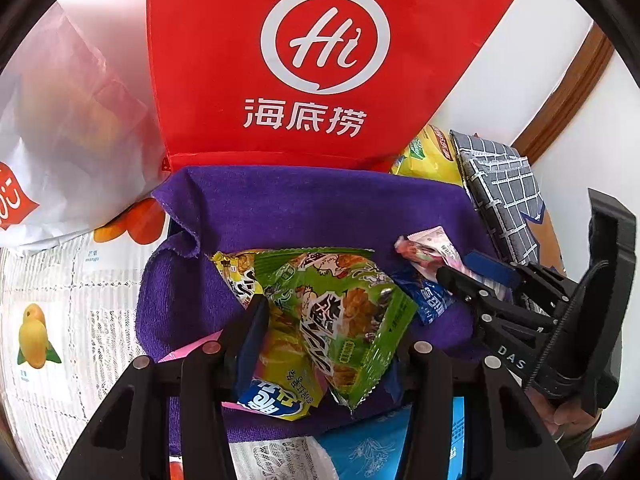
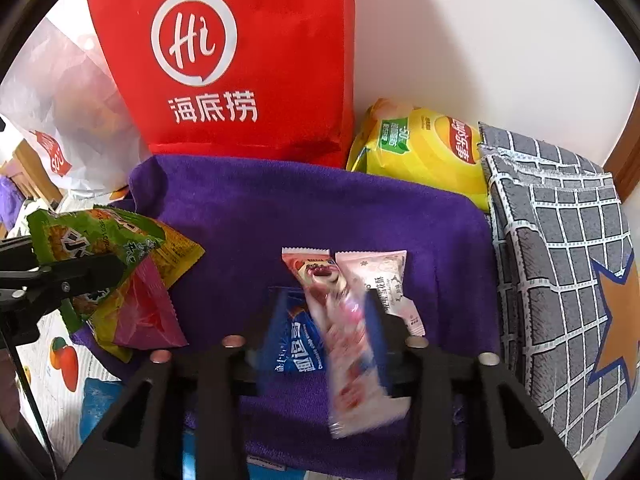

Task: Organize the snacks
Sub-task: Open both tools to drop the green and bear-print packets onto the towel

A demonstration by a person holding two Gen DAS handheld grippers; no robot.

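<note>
My left gripper (image 1: pixel 328 320) is shut on a green snack packet (image 1: pixel 344 312), held over the purple cloth (image 1: pixel 280 208); a yellow packet (image 1: pixel 280 364) lies under it. The green packet also shows in the right wrist view (image 2: pixel 92 240), with a pink packet (image 2: pixel 148 316) beneath. My right gripper (image 2: pixel 324 316) is shut on a pink-and-white snack bar (image 2: pixel 344 340) that looks blurred. A blue packet (image 2: pixel 296 340) and a pale pink packet (image 2: pixel 384 284) lie on the cloth by it. The right gripper (image 1: pixel 476 276) shows at the right of the left wrist view.
A red bag with a white "Hi" logo (image 2: pixel 240 60) stands behind the cloth. A white plastic bag (image 2: pixel 64 120) lies at the left. A yellow chip bag (image 2: pixel 424 152) and a grey checked cloth (image 2: pixel 560 248) lie at the right. A fruit-print table cover (image 1: pixel 52 308) lies beneath.
</note>
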